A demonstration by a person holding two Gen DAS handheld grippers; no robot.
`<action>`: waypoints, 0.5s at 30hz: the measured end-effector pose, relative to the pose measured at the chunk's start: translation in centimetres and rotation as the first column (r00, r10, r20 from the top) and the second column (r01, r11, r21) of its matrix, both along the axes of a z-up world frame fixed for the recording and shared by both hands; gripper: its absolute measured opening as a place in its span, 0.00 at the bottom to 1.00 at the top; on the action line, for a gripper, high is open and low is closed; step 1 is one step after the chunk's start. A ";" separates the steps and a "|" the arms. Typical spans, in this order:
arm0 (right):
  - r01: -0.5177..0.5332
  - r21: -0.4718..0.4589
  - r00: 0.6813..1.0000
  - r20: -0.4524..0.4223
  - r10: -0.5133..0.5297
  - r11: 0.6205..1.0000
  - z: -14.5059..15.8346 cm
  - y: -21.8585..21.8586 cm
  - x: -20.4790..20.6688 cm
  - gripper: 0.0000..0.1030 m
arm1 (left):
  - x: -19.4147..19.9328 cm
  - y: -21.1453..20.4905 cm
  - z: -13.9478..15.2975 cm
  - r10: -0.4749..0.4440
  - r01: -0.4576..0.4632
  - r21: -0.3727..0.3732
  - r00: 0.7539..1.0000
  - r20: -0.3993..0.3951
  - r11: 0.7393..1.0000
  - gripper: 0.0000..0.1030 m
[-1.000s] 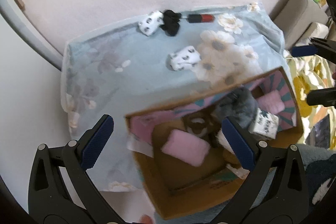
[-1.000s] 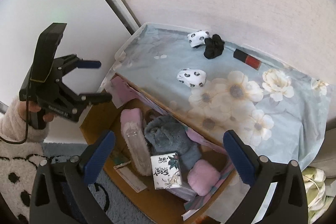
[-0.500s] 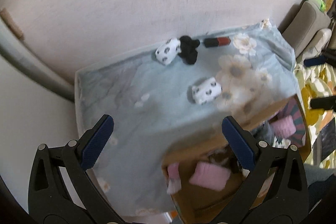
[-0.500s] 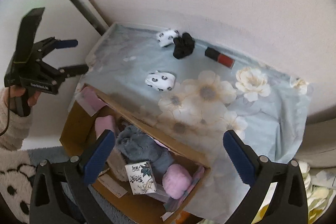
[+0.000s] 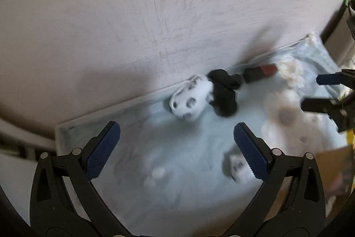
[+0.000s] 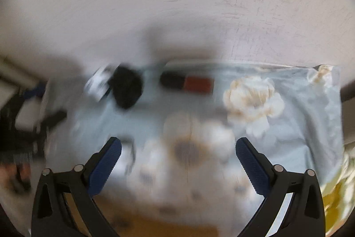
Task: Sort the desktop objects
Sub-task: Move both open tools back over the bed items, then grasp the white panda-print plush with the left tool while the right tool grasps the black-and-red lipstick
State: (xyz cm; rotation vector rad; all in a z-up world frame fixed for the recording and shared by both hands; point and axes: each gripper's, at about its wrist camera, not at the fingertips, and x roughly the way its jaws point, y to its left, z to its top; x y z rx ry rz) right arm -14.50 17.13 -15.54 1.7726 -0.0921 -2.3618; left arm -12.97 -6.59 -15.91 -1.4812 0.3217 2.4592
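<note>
Landmark: the pale blue flower-printed cloth (image 5: 188,159) spread over the desk, its far edge against the wall.
Left gripper (image 5: 177,148): jaws spread wide apart, nothing between them, poised above the cloth's far left part.
Right gripper (image 6: 178,161): jaws likewise wide apart and empty, over the middle of the cloth; this view is badly blurred.
Nearest target: a white rolled sock with black spots (image 5: 190,101) at the far edge of the cloth, touching a black bundled sock (image 5: 224,92) on its right.
Second spotted roll: a smaller-looking white spotted sock bundle (image 5: 239,168) nearer on the cloth, partly behind the left gripper's right finger.
Hard item: a black-and-red tube with a boxy shape (image 6: 187,82), right of the black sock along the cloth's far edge, apart from it.
Handling, socks: probably light, soft and squashy; they should compress under the pads, so a grip across the thick middle of the roll seems safest, to keep it from unrolling.
Handling, tube: likely stiff and smooth, may slip; pinch across its short width near the centre.
Caution: the spotted and black socks touch, so lifting one may drag the other.
</note>
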 end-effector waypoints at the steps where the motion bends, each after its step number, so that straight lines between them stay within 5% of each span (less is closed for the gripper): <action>1: 0.024 0.016 1.000 -0.007 -0.024 1.000 -0.6 -0.3 -0.7 1.00 | -0.5 0.2 -0.6 -0.003 0.003 -0.010 1.000 -0.005 1.000 0.96; 15: 0.150 0.103 0.987 -0.065 -0.144 0.983 -5.1 -2.4 -4.7 1.00 | -3.4 1.1 -4.8 -0.047 0.047 -0.008 0.997 -0.064 0.999 0.87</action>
